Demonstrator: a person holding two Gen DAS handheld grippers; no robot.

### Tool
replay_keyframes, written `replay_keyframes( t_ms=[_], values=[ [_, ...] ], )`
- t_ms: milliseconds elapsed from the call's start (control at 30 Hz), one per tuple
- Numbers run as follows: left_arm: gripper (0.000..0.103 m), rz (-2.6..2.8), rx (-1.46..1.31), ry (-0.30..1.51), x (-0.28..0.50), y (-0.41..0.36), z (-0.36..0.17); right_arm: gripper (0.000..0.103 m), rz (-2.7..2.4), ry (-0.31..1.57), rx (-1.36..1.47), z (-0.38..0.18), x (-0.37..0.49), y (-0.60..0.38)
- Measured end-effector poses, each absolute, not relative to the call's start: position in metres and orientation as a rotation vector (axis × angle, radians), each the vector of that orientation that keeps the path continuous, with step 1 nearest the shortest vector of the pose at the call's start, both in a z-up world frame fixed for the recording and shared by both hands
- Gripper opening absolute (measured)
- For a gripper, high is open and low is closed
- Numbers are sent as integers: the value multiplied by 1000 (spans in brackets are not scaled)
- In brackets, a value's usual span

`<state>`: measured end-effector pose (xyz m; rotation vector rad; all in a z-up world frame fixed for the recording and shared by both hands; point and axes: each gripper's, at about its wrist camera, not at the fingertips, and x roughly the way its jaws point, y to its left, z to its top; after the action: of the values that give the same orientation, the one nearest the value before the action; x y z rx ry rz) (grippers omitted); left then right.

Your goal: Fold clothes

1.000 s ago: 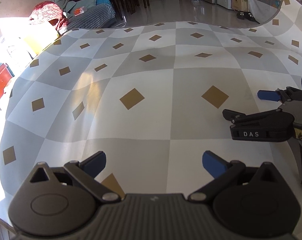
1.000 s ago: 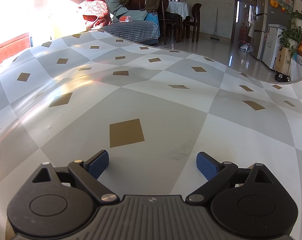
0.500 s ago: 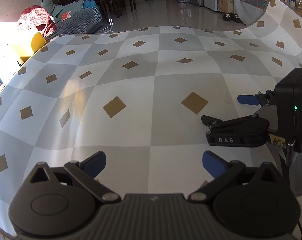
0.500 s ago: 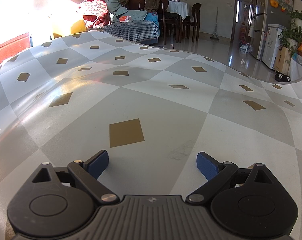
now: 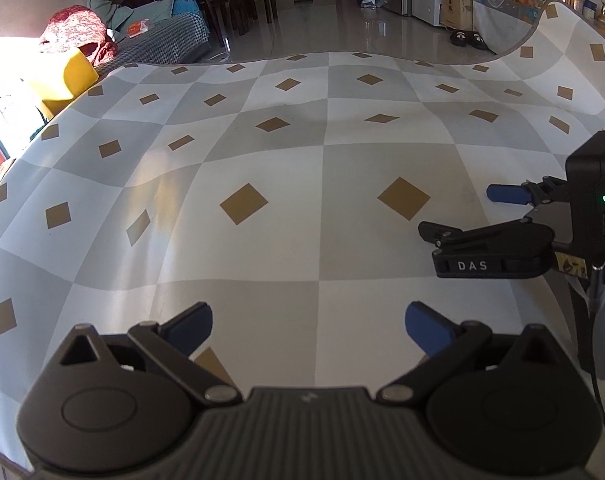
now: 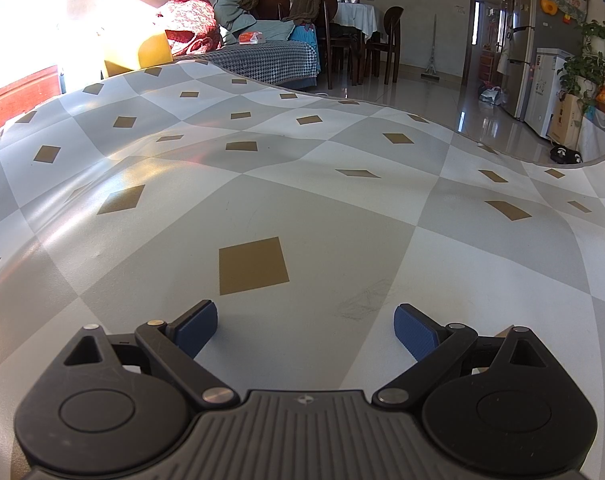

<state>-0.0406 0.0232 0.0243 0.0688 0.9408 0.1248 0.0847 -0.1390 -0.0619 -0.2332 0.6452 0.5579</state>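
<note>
bench (image 5: 302,160) with a grey, white and tan checked cover fills both views, sunlit at its left side. behind it stand a sofa (image 6: 262,60) carrying a red bundle (image 6: 190,20), and a yellow box (image 5: 76,74). left tongs (image 5: 306,322) hang wide apart above the cover, gripping nothing. right tongs (image 6: 304,326) likewise gape empty, seen side-on in the left view (image 5: 482,216). no clothes lie on the bench; whether the red bundle is clothing, i cannot tell.

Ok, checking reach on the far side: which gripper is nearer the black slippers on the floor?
Right. The right gripper sits ahead and right of the left gripper, toward the slippers beyond the table edge.
</note>
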Motion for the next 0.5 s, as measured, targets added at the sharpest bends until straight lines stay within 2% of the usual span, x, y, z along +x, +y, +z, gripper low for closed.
replay_keyframes(
  t_ms=[500],
  values=[
    [103,74,9,1041,-40,16,4,96,558,645,-233,-62,85,-139]
  ],
)
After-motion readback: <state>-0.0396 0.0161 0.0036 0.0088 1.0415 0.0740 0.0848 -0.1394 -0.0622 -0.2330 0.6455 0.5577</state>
